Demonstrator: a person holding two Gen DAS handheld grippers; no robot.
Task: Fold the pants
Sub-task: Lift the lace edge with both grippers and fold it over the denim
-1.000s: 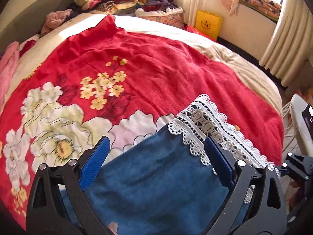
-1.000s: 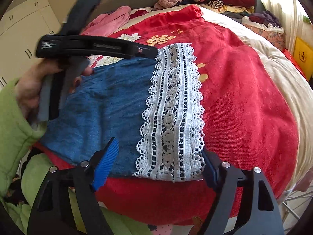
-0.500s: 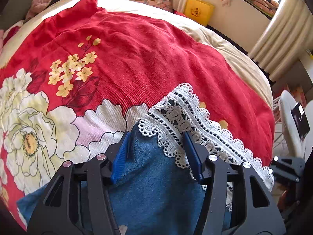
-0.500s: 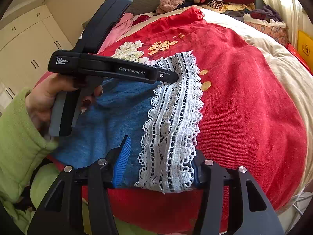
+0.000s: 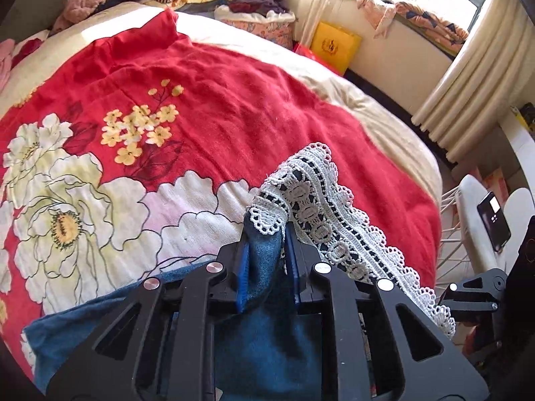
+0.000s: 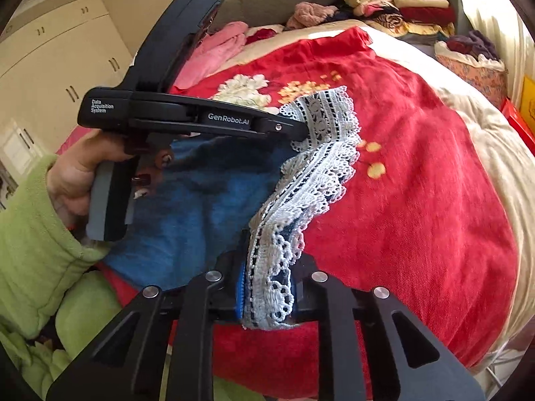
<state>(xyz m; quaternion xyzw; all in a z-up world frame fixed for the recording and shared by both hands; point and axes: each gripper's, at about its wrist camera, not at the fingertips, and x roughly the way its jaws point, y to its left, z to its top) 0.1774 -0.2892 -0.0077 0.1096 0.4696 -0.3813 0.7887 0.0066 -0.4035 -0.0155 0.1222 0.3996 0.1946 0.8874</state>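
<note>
Blue denim pants point(image 5: 267, 344), trimmed along the hem with a white openwork lace band point(image 5: 321, 207) (dark blue showing through the holes). Underneath, a red blanket point(image 5: 254, 100) printed with large white and cream flowers, yellow at their centres, plus a cluster of small yellow blossoms. Black gripper frames with blue pads: left gripper point(image 5: 265, 260), right gripper point(image 6: 267, 287). Lime-green fleece sleeve point(image 6: 33, 234). Cream bedding point(image 5: 394, 133) past the red. Further back, a stack of folded clothes point(image 6: 401, 3) in green, cream, dark red, possibly a leopard-like print. Yellow bag point(image 5: 334, 48), cream curtains point(image 5: 474, 77).
</note>
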